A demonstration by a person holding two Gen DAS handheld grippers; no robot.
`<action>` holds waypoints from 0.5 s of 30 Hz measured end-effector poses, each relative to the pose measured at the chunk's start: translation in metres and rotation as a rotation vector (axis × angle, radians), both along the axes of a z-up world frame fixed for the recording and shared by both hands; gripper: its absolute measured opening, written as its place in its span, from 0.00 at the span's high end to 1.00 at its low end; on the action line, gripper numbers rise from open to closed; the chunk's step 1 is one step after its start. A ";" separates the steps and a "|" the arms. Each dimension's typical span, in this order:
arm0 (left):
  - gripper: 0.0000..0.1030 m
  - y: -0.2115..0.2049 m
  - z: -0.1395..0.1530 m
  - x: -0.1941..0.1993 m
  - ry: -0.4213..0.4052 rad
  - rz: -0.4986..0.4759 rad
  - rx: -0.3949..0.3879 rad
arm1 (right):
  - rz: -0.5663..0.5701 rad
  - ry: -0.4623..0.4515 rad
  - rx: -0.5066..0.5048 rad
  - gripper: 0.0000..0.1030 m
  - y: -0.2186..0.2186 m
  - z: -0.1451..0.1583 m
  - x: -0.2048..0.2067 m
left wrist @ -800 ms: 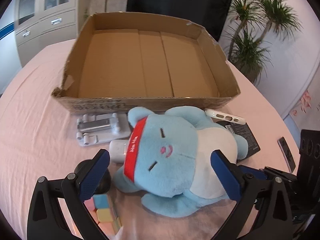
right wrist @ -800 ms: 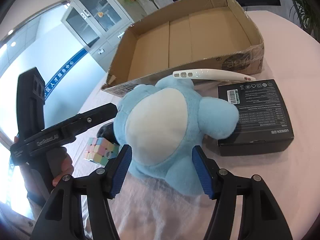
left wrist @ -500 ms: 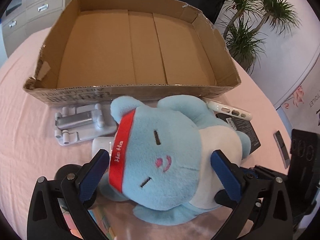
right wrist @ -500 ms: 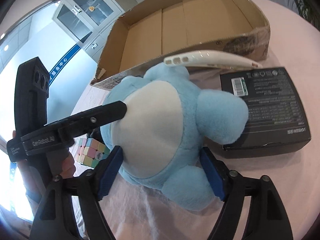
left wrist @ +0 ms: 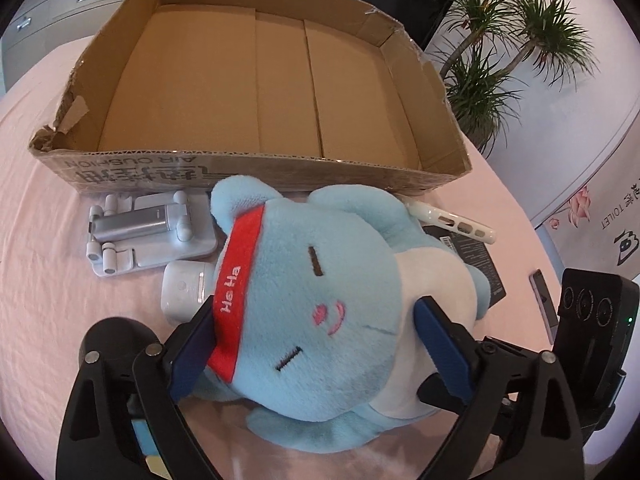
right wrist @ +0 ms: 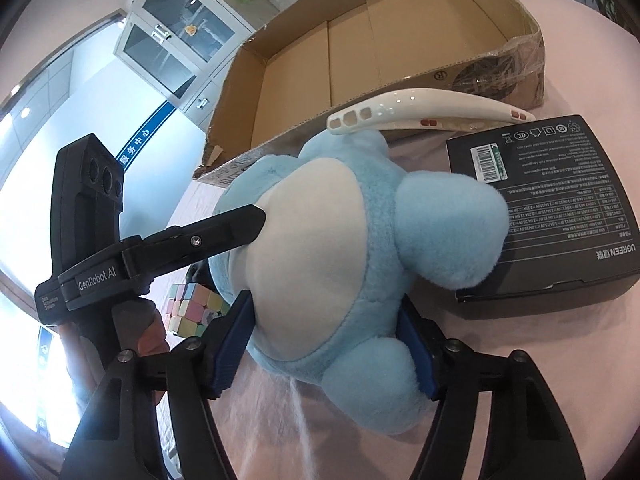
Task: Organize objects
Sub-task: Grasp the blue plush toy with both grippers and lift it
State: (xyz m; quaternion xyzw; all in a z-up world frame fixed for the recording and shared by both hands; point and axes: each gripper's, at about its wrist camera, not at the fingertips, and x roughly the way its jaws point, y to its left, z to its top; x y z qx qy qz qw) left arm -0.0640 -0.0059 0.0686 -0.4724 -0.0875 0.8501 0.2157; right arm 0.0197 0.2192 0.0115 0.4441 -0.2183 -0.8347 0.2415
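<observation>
Two tongs: both of mine are closed down on the one plush toy (left wrist: 320, 300), pads pressed into its fur.
Table: pink cloth (left wrist: 36, 280), bare and open to the left of the box and toward the near left edge.
Box: big cardboard tray (left wrist: 248, 168), nothing inside it, its near wall standing just behind the toy's head; its left near corner is torn.
Plush toy: blue with a red headband, lying on the cloth in front of the box, head toward the box wall.
Left tongs (left wrist: 316, 344): squeezing the toy's head from both sides, narrowed to the width of the head.
Right tongs (right wrist: 324, 344): squeezing the toy's lower body (right wrist: 320, 256) just above its feet.
Black carton (right wrist: 552, 216): flat on the cloth to the right, one toy arm resting on its edge.
Phone stand (left wrist: 148, 236): grey, folded, just beside the box's near wall, left of the toy.
Phone case (right wrist: 420, 112): white, between the box wall and the black carton.
White charger (left wrist: 184, 292): touching the toy's headband side.
Cube (right wrist: 192, 308): pastel puzzle cube, behind the toy beside my left tongs.
</observation>
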 end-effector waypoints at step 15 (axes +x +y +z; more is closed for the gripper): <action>0.09 -0.005 0.055 0.067 0.140 0.089 -0.044 | 0.060 0.127 -0.007 0.35 -0.002 0.035 0.056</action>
